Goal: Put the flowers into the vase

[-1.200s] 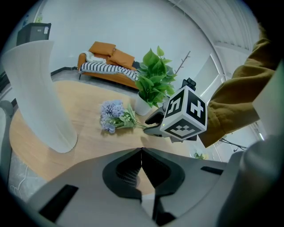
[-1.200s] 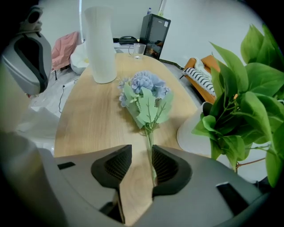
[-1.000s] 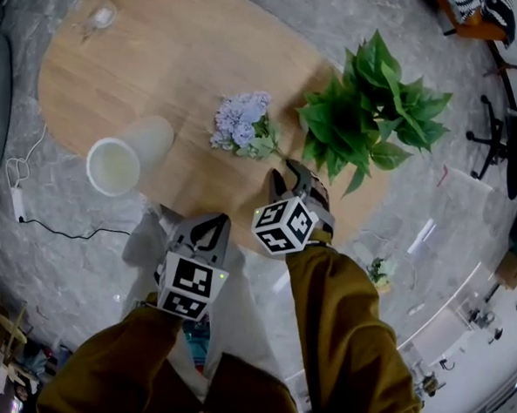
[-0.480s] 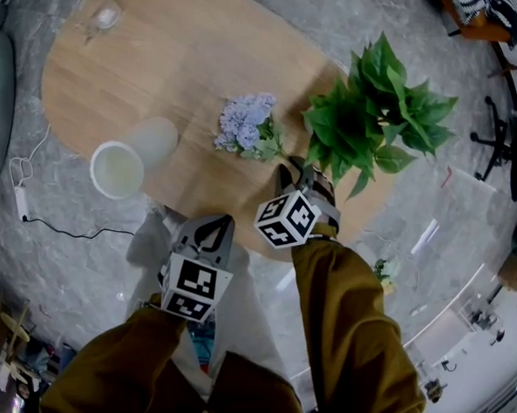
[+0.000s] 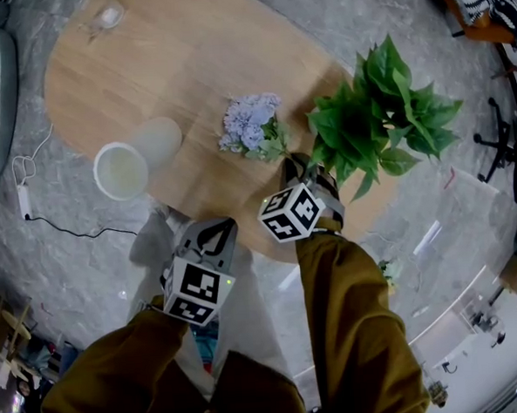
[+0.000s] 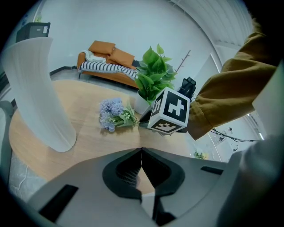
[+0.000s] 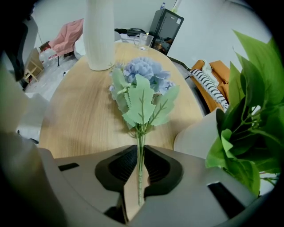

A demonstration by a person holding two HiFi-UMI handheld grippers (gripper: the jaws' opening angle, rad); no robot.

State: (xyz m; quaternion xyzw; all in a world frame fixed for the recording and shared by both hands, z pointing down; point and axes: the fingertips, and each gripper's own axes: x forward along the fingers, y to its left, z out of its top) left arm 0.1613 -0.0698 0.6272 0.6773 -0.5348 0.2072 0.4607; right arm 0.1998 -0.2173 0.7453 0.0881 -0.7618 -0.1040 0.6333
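Observation:
A bunch of pale blue flowers with green leaves lies on the wooden table. Its stem points toward my right gripper. In the right gripper view the jaws have just been closing, and my right gripper now pinches the thin green stem between its ribbed pads. The blooms lie ahead of the jaws on the wood. A tall white vase stands at the table's near left edge, also seen in the left gripper view. My left gripper hangs off the table edge, shut on nothing.
A leafy green plant in a white pot stands just right of my right gripper, its leaves close to the arm. A clear glass sits at the table's far side. An orange sofa stands beyond the table.
The right gripper's jaws have come together around the flower stem. The left gripper has stayed where it was.

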